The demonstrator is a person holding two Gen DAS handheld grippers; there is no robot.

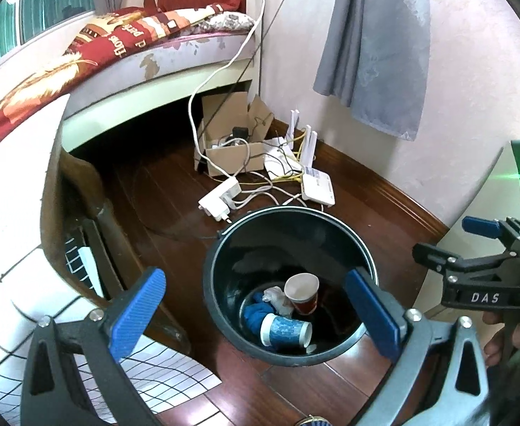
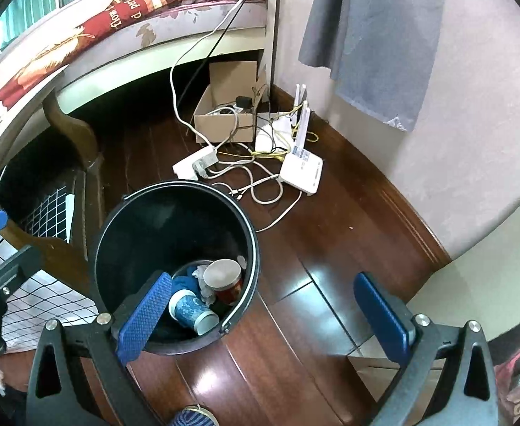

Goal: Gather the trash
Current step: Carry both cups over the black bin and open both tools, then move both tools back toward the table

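Both my left gripper (image 1: 256,316) and right gripper (image 2: 263,323) hang spread and empty over the black bin (image 1: 224,248), cups and tissue inside at six o'clock, so I should withdraw straight upward.

We see a dark red-brown wooden floor (image 1: 348,191) carrying everything here. On it stands a black bin (image 1: 224,305), upright, with cups and crumpled scraps inside. Just beyond the bin lie a white power strip (image 1: 220,197) and a white router (image 1: 318,186), joined by a tangle of pale cables (image 1: 260,184). Behind them, by the wall, sits an open cardboard box (image 1: 231,156). A white-tiled patch (image 2: 377,351) meets the wood nearby.
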